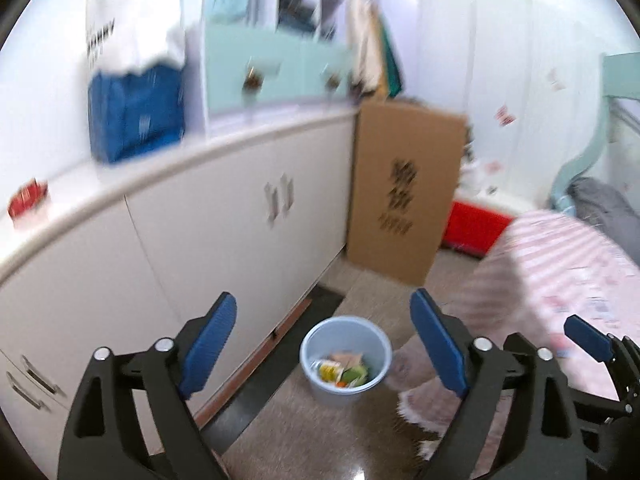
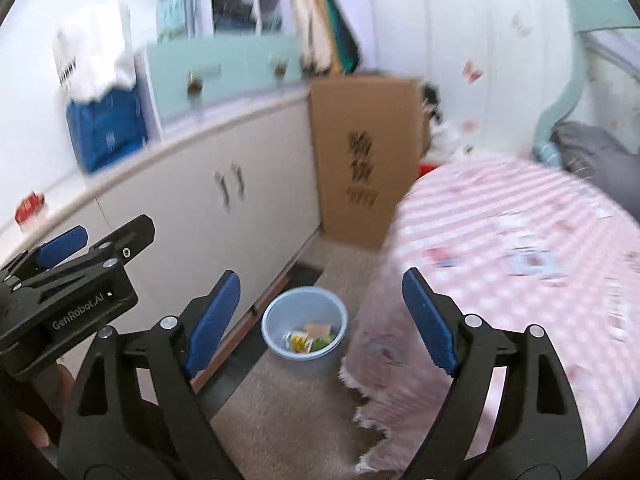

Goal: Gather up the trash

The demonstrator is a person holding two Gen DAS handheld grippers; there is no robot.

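A pale blue bin (image 1: 345, 361) stands on the floor between the cabinets and the bed, with wrappers and scraps (image 1: 344, 370) lying inside it. High above it my left gripper (image 1: 325, 340) is open with nothing between its blue pads. The right wrist view shows the same bin (image 2: 305, 330) and its trash (image 2: 310, 338) well below my right gripper (image 2: 322, 320), which is open and holds nothing. The left gripper's body (image 2: 72, 280) appears at the left of the right wrist view. The right gripper's finger (image 1: 588, 338) shows at the right edge of the left wrist view.
White cabinets (image 1: 200, 232) with a countertop run along the left, carrying a blue bag (image 1: 136, 112) and a red item (image 1: 28, 196). A tall cardboard box (image 1: 404, 188) stands in the corner by a red box (image 1: 472, 228). A bed with a pink checked cover (image 2: 520, 260) fills the right.
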